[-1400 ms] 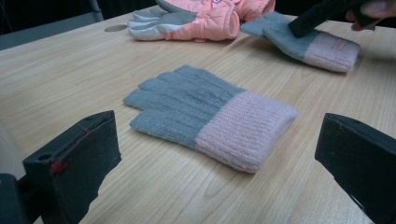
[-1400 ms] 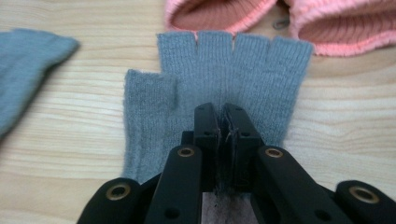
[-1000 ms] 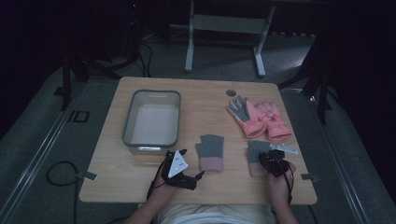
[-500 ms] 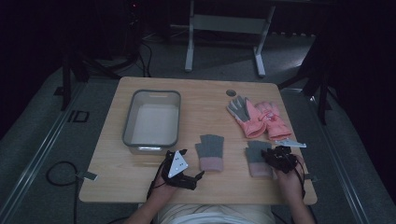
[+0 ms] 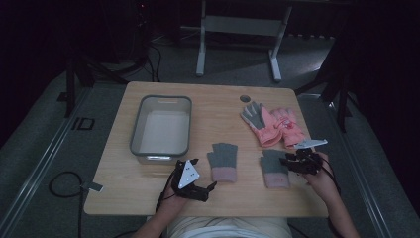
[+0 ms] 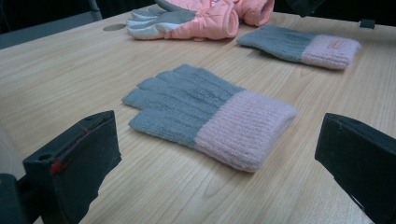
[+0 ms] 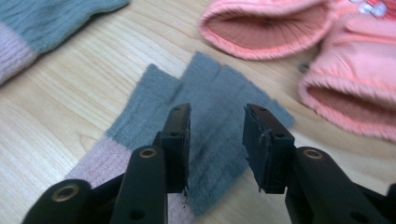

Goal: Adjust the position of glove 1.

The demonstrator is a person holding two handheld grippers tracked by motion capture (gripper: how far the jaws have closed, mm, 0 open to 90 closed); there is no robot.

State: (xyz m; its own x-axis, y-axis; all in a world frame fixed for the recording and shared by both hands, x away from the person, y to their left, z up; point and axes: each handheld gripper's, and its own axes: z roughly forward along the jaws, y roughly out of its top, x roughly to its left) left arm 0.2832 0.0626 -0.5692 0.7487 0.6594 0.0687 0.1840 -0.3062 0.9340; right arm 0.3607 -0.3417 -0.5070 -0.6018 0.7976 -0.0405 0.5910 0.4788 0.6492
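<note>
So nearest the person, the left hand-held gripper (image 5: 204, 186) sits low at the front edge of the bench (image 5: 119, 188), jaws spread wide with nothing between them. In the left gripper view they frame the left knit glove (image 6: 210, 116), grey with a pale pink cuff, lying flat on the wood just ahead of the jaws and not touching them.

Over on the other side, the right hand-held gripper (image 7: 217, 140) hovers above the right knit glove (image 5: 274, 167), same grey and pink. Its jaws have just been opening and now stand partly apart; the right gripper view has them over the grey part of the glove with the fabric lying flat under the gap, the pads not pressing on it, so it's not clamped on anything. The two knit gloves lie side by side, apart from each other, cuffs pointing back to the person.

Further out, the pair of pink padded gloves (image 5: 277, 126) with grey palms is piled just beyond the right knit glove. On the left side stands a grey bin (image 5: 136, 134), and a small round hole (image 5: 245, 98) sits near the far edge.
</note>
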